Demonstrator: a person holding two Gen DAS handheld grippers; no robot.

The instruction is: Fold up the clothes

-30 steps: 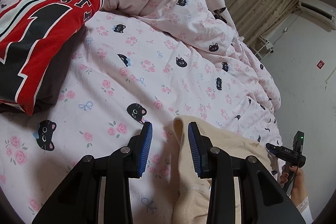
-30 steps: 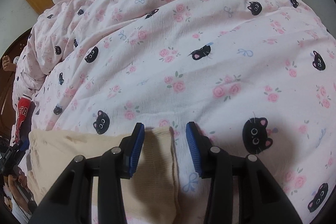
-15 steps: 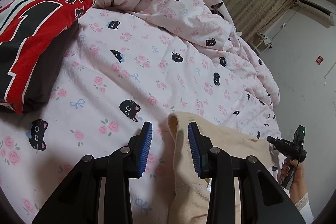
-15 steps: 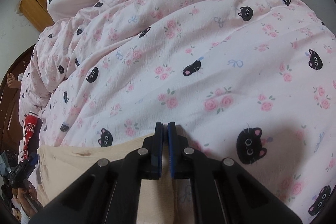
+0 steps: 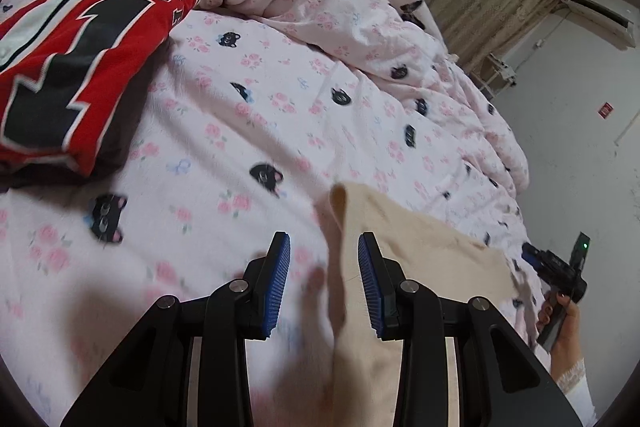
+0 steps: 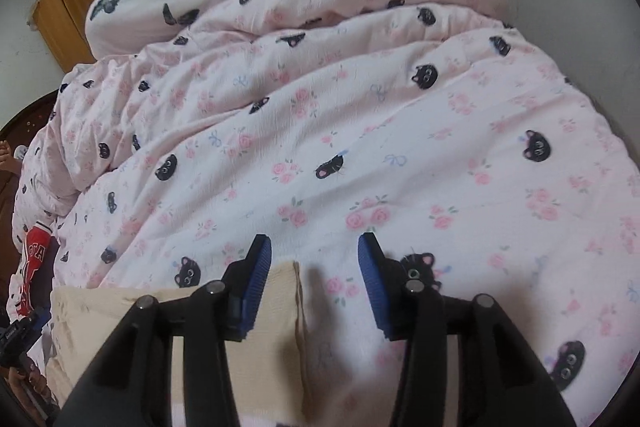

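A cream garment (image 5: 420, 247) lies flat on the pink cat-print bed cover (image 5: 280, 99). My left gripper (image 5: 324, 279) is open, its jaws straddling the garment's left corner edge, close above it. In the right wrist view the same cream garment (image 6: 180, 311) lies at lower left. My right gripper (image 6: 314, 279) is open, its jaws on either side of the garment's right corner, holding nothing. A folded red, black and white jersey (image 5: 80, 59) lies at the left in the left wrist view and shows small in the right wrist view (image 6: 34, 259).
A bunched pink duvet (image 6: 320, 27) is piled at the far side of the bed. A wooden cabinet (image 6: 68, 15) and curtains stand behind it. The white wall (image 5: 580, 131) is right of the bed. The other hand and gripper (image 5: 560, 279) show at lower right.
My right gripper, open a second ago, shut on the garment corner half a second ago and has opened again and let it go. My left gripper stayed open and drew back slightly.
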